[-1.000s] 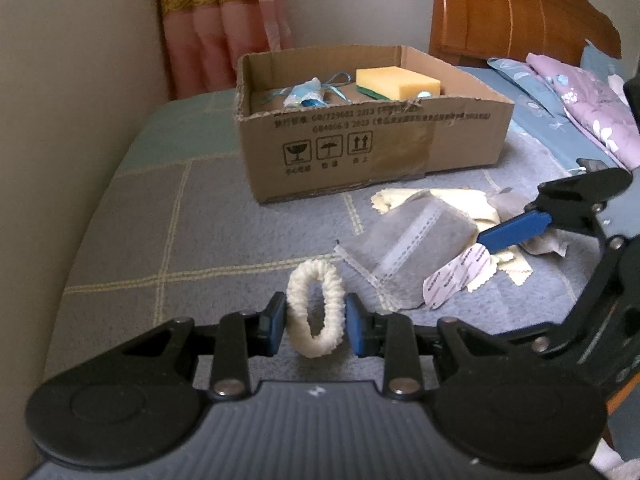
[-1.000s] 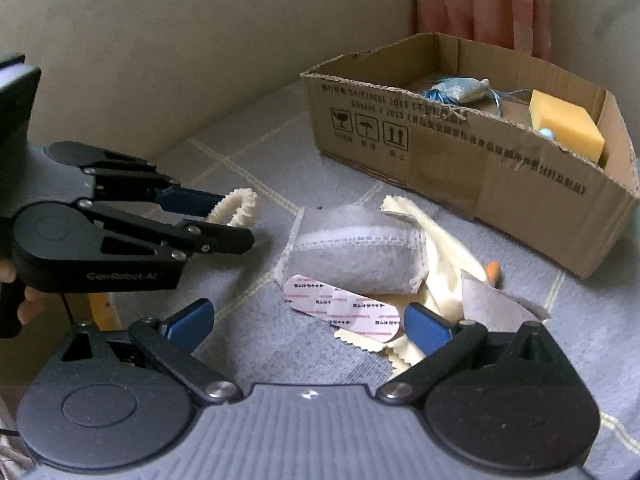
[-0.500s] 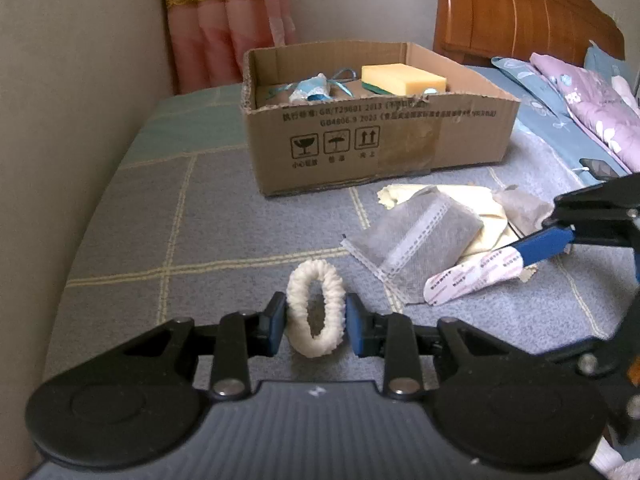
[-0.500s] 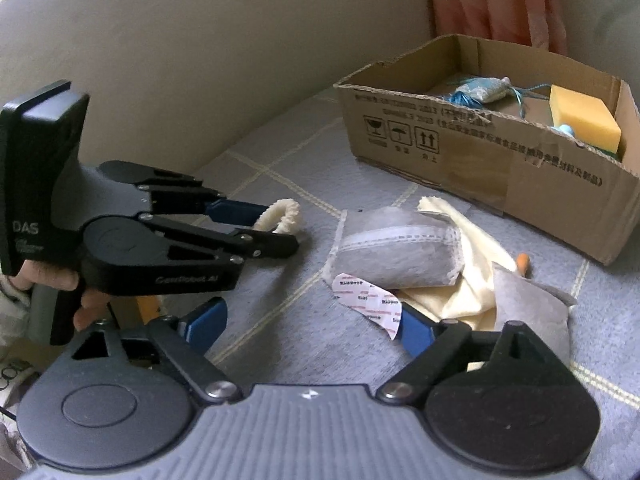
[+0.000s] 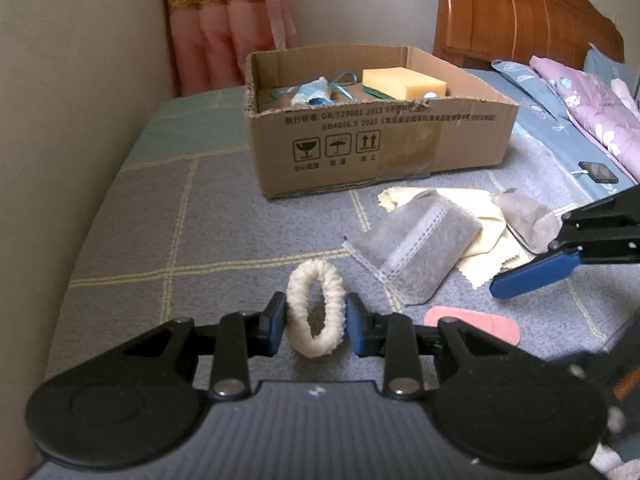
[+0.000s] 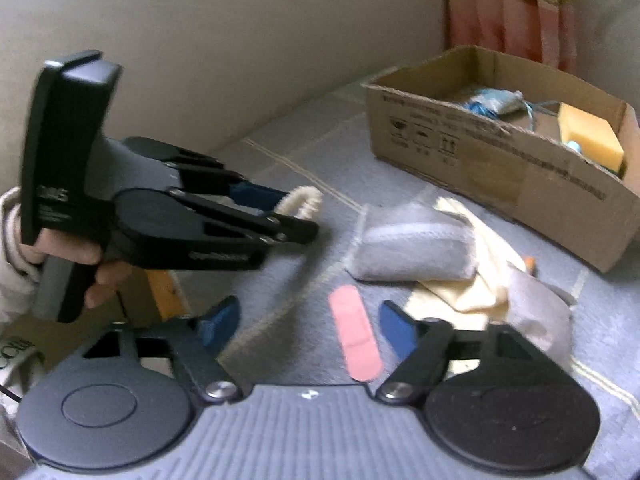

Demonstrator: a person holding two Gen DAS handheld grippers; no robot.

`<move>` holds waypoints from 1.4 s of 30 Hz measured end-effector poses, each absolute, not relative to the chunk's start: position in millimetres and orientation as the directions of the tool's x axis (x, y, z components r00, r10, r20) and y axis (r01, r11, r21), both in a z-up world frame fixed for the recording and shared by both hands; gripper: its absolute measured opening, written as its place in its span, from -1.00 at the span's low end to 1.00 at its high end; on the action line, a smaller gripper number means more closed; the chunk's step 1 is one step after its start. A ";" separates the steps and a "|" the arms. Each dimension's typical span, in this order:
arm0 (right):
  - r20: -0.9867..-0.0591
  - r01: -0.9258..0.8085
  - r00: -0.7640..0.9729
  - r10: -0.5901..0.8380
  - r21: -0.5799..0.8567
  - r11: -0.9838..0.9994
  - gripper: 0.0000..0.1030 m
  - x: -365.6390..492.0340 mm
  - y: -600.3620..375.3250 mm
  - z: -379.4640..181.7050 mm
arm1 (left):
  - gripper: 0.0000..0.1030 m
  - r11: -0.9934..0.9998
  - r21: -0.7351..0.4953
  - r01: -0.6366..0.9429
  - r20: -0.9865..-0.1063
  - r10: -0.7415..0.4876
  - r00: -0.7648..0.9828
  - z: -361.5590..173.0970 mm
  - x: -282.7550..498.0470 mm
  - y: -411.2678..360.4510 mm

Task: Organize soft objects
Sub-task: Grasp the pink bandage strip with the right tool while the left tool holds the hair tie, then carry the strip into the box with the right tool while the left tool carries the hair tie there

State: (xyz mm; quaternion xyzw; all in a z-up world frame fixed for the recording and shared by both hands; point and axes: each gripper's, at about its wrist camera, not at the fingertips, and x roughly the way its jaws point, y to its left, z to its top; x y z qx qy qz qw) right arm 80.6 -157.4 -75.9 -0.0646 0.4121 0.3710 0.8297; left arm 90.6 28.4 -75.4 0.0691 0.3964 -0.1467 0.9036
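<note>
My left gripper [image 5: 316, 320] is shut on a cream knitted ring [image 5: 316, 306], held upright above the grey bedspread; it also shows in the right wrist view [image 6: 300, 200]. My right gripper [image 6: 308, 324] is open and empty, and a pink plaster [image 6: 354, 338] lies flat between its fingers; the plaster also shows in the left wrist view [image 5: 472, 324]. A grey mesh pouch [image 5: 416, 250] lies on a pale yellow cloth [image 5: 484, 240]. A cardboard box [image 5: 372, 148] at the back holds a yellow sponge [image 5: 404, 82] and a blue sachet [image 5: 312, 92].
A second grey pouch [image 5: 524, 216] lies right of the cloth. A wall runs along the left side [image 5: 60, 120]. A wooden headboard [image 5: 520, 12] and patterned pillows [image 5: 584, 108] are at the back right. A small black device [image 5: 600, 172] lies on the bed.
My right gripper has pulled back and let go of the plaster, which now lies pink side up. The left gripper keeps its hold on the ring and has drawn back slightly.
</note>
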 end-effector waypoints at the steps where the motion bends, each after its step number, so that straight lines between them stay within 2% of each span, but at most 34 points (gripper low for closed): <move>1: -0.738 -0.664 0.392 0.549 0.185 0.724 0.33 81.6 -158.4 -77.0 | -0.40 0.947 0.009 0.320 -0.736 -0.210 0.643 -75.2 90.5 28.5; 7: -0.779 -0.677 0.430 0.456 0.056 0.734 -0.15 82.7 -156.1 -86.9 | -0.38 0.947 0.005 0.320 -0.737 -0.213 0.642 -76.1 90.7 29.1; 12: -0.782 -0.706 0.455 0.426 -0.026 0.708 -0.29 79.9 -147.3 -87.6 | -0.38 0.947 0.006 0.320 -0.740 -0.211 0.639 -76.6 91.8 29.0; 15: -0.784 -0.733 0.449 0.429 -0.048 0.678 -0.56 77.4 -142.3 -87.3 | -0.38 0.947 0.005 0.321 -0.740 -0.212 0.639 -77.0 91.7 29.0; 19: -0.786 -0.745 0.466 0.407 -0.101 0.659 -0.56 72.1 -136.9 -86.9 | -0.38 0.947 0.004 0.322 -0.741 -0.213 0.637 -77.4 91.9 28.8; 26: -0.784 -0.733 0.468 0.408 -0.087 0.675 -0.49 74.0 -137.7 -86.3 | -0.38 0.945 0.002 0.327 -0.745 -0.217 0.631 -79.4 92.4 27.8; 31: -0.787 -0.739 0.451 0.421 -0.065 0.671 -0.56 75.7 -138.1 -85.9 | -0.39 0.943 0.004 0.334 -0.747 -0.219 0.628 -80.1 92.4 27.4; 42: -0.758 -0.706 0.513 0.403 -0.105 0.701 -0.56 70.2 -144.7 -65.9 | -0.41 0.922 0.027 0.387 -0.718 -0.252 0.649 -58.4 87.1 24.8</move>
